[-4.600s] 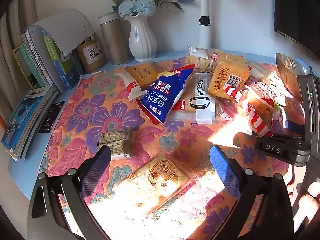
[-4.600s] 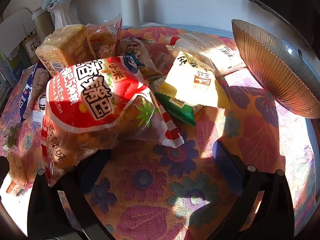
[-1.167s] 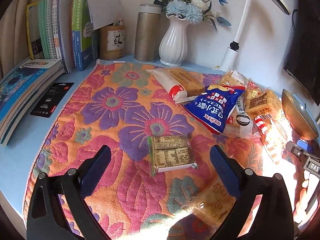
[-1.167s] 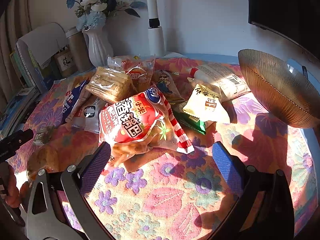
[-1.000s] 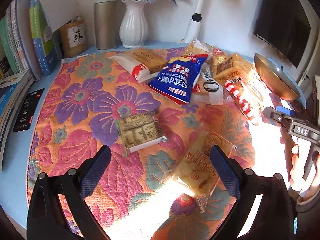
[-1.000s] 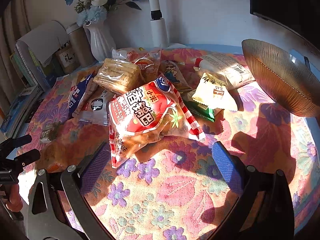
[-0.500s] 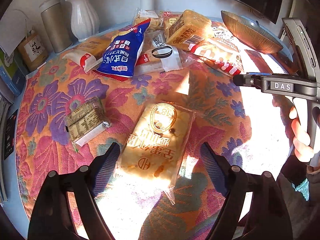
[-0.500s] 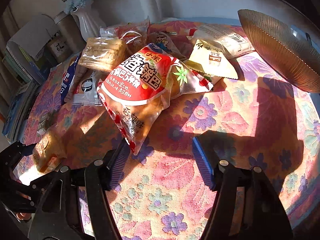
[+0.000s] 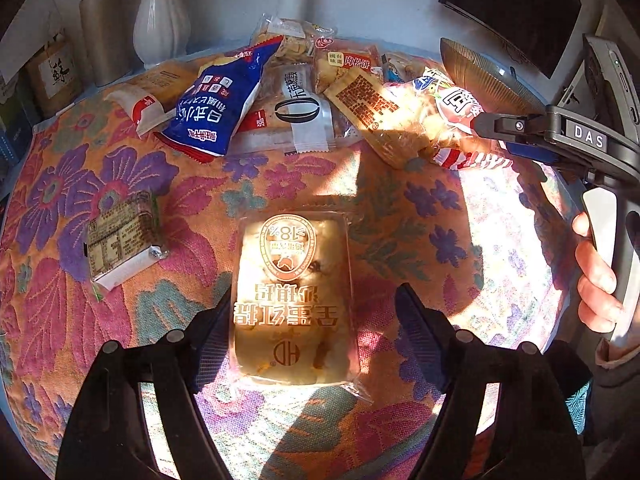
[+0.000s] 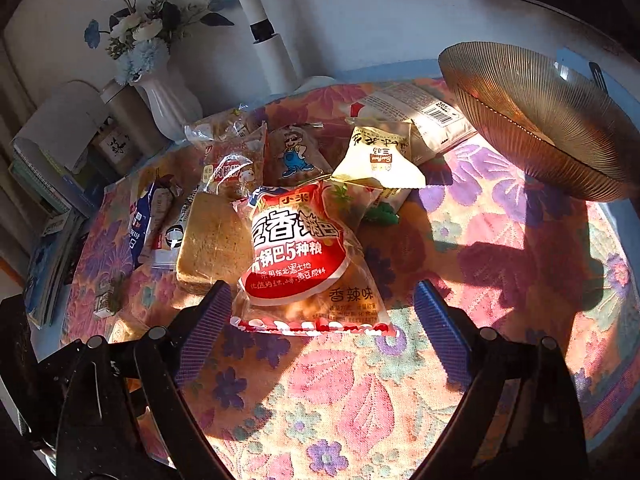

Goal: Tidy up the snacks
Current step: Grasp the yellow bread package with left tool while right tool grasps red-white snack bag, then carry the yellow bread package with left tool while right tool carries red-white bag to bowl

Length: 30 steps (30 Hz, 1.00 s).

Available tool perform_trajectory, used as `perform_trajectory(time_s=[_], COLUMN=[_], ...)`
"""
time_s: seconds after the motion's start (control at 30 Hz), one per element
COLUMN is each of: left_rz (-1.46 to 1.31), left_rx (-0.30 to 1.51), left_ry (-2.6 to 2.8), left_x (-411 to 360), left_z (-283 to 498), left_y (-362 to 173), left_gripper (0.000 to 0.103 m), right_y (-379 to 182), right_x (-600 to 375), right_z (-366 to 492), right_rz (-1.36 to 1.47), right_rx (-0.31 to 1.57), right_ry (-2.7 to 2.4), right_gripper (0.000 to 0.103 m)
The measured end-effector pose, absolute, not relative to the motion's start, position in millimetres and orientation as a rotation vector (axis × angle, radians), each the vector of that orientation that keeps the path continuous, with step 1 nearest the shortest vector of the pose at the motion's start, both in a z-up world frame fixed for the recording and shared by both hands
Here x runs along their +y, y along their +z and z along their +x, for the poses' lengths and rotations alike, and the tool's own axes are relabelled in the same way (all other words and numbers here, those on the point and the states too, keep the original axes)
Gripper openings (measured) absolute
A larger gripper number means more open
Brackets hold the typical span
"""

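The red-striped snack bag (image 9: 448,120) lies partly behind the right tool's (image 9: 520,136) fingers in the left wrist view. In the right wrist view the small green packet (image 10: 382,213) is mostly buried under other bags, the blue snack bag (image 10: 138,228) shows only an edge, and the ribbed bowl (image 10: 532,120) has its far rim in deep shadow.

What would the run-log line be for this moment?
left gripper: open, straddling yellow cake packet | right gripper: open, at red-and-white snack bag | bowl: no snacks seen inside
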<state>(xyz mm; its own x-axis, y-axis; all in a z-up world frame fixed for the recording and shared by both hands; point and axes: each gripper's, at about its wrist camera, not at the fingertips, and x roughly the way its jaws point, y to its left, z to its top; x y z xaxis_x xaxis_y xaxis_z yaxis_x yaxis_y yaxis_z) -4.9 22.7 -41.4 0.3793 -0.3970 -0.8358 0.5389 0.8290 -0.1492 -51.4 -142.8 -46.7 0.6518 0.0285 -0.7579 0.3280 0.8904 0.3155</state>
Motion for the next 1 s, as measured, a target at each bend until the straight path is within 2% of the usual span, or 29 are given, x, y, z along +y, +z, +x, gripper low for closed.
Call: perform_trajectory(time_s=[0.07,0.13,0.2,0.27,0.33,0.6,1.0], left_rz=[0.186,0.253,0.256,0.269,0.265,0.177,0.271], left_rx=[1.010,0.985,0.982,0.968,0.944,0.823,0.670], left_ry=[-0.551,-0.521,-0.529,-0.527,-0.534,-0.680,-0.845], left_x=[19,13,9,4,-2,-45,-188], left_z=[-2,-4,-6,-9,-12,-9,17], left_y=[-43,-41,-40,-37,-27,37,108], left_gripper=[0.054,0.044,0.043,0.043,0.043,0.043,0.043], right_y=[-53,-60,-66,-65,-63,-38,43], right_x=[-142,-141,-143,-144,-146,-185,-274], right_z=[-37,-27,-24,-27,-32,-76,-132], right_rz=[0.444,0.460,0.511,0.512,0.506,0.607,0.540], right_rx=[0.870,0.901,0.918,0.910,0.906,0.827,0.574], right_ry=[-0.169,-0.134,-0.084,-0.061,-0.050,-0.010,-0.133], right_gripper=[0.090,0.087,0.081,0.070,0.065,0.062,0.062])
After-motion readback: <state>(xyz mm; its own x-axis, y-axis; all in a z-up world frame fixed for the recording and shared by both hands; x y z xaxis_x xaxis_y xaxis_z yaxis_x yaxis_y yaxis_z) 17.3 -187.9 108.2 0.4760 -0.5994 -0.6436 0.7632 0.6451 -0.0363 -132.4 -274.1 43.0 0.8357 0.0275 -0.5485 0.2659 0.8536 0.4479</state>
